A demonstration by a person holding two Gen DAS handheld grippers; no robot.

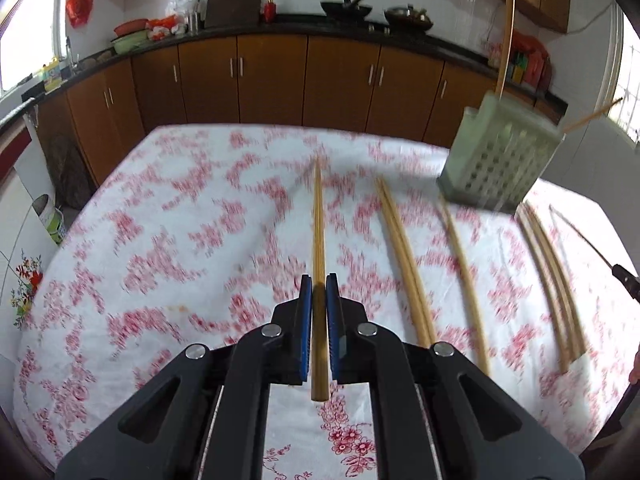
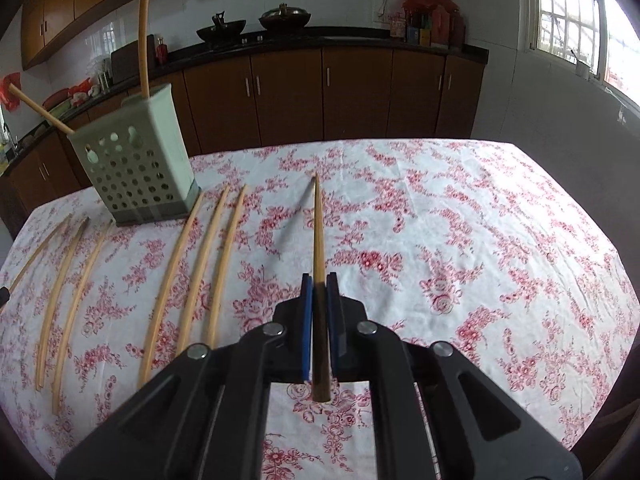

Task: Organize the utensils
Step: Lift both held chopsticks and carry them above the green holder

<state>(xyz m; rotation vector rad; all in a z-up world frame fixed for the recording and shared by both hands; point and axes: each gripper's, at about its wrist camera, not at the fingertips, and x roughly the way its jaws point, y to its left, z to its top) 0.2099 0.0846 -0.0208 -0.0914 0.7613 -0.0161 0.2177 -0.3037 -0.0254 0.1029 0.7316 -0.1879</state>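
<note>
Holding: each gripper has one chopstick pinched tight between its blue pads.
Left gripper [image 1: 319, 286]: its jaws are closed on a chopstick [image 1: 318, 220] that points out over the table; this view is blurry.
Right gripper [image 2: 319, 285]: its jaws are closed on another chopstick [image 2: 318, 224], lifted off the cloth, with a thin shadow beside it.
Holder [image 2: 136, 164]: a pale green box with holes stands on the table, at the far end of the loose sticks.
Done: two sticks [image 2: 143, 32] already poke out of the top of the holder.
Left to do: six loose chopsticks [image 2: 218, 264] lie in a row on the cloth, and the two held ones are not in the holder yet, so it looks like most of the job is left.
Table: a white cloth with red flowers [image 2: 460, 240] covers it.
Room: a kitchen with brown cupboards [image 2: 288, 96], a dark counter with pans, and a bright window [image 2: 568, 12].
</note>
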